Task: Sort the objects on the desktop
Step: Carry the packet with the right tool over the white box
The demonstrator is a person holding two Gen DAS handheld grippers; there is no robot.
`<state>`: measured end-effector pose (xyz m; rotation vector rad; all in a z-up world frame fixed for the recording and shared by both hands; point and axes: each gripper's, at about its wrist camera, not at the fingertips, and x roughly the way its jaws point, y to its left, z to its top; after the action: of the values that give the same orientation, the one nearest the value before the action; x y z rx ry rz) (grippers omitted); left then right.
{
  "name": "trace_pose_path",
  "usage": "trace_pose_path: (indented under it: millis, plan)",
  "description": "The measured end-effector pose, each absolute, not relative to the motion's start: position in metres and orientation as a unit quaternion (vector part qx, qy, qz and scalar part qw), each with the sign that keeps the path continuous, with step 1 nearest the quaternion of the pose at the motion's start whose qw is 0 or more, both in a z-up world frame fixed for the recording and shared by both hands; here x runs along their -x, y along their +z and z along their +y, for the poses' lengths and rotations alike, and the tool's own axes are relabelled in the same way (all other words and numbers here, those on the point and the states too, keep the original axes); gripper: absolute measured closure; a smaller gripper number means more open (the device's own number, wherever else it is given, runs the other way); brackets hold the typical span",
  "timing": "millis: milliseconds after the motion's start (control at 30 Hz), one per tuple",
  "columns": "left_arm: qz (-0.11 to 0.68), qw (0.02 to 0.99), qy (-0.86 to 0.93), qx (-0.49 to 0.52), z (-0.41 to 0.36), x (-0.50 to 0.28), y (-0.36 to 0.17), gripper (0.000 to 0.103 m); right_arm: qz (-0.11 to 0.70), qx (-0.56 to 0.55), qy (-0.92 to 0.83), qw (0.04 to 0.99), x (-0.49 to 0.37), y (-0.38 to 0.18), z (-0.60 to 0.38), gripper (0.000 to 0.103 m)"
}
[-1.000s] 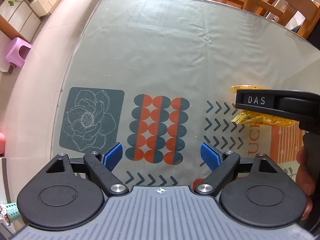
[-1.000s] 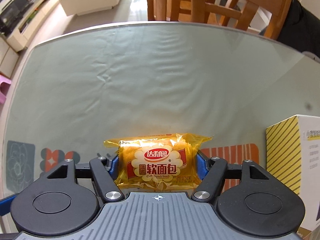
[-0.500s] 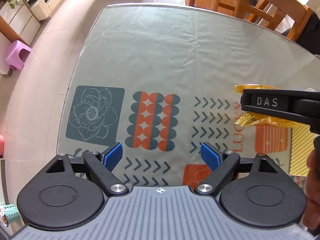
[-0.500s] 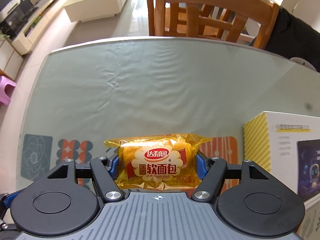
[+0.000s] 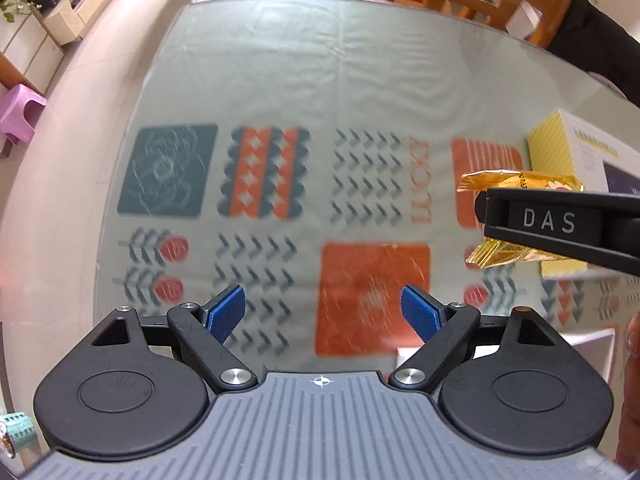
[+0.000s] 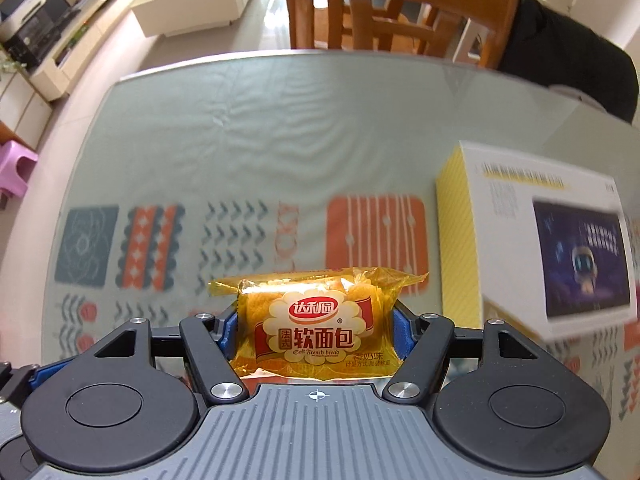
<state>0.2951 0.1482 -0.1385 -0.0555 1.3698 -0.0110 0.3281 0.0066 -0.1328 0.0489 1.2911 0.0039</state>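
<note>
My right gripper [image 6: 316,330] is shut on a yellow packet of soft French bread [image 6: 316,332], held above the table. In the left wrist view the packet [image 5: 516,182] shows at the right, partly hidden behind a black finger [image 5: 560,224] of the right gripper marked DAS. My left gripper [image 5: 323,312] is open and empty above the patterned tablecloth [image 5: 372,300], with blue pads [image 5: 228,312] spread wide.
A white and yellow product box [image 6: 532,236] lies on the table at the right; it also shows in the left wrist view [image 5: 560,152]. Wooden chairs [image 6: 396,8] stand beyond the far table edge. A purple stool [image 5: 20,112] stands on the floor at left.
Both grippers have pulled back and up from the table, so more of the cloth and the box show. The right gripper keeps its hold on the bread packet. The left stays open.
</note>
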Motion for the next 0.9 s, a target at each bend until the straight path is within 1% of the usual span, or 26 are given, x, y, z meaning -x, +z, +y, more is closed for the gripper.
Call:
trace_pose_path:
  millis: [333, 600, 900]
  plan:
    - [0.641, 0.767, -0.021, 0.01, 0.124, -0.251, -0.138, 0.0, 0.618, -0.023, -0.012, 0.786, -0.269, -0.134, -0.027, 0.036]
    - [0.651, 0.758, -0.047, -0.01, 0.099, -0.235, -0.141, 0.0, 0.619, -0.026, -0.029, 0.784, -0.239, -0.132, -0.05, 0.036]
    - [0.65, 0.759, -0.035, -0.025, 0.092, -0.228, -0.139, 0.0, 0.62, -0.03, -0.048, 0.783, -0.207, -0.129, -0.076, 0.036]
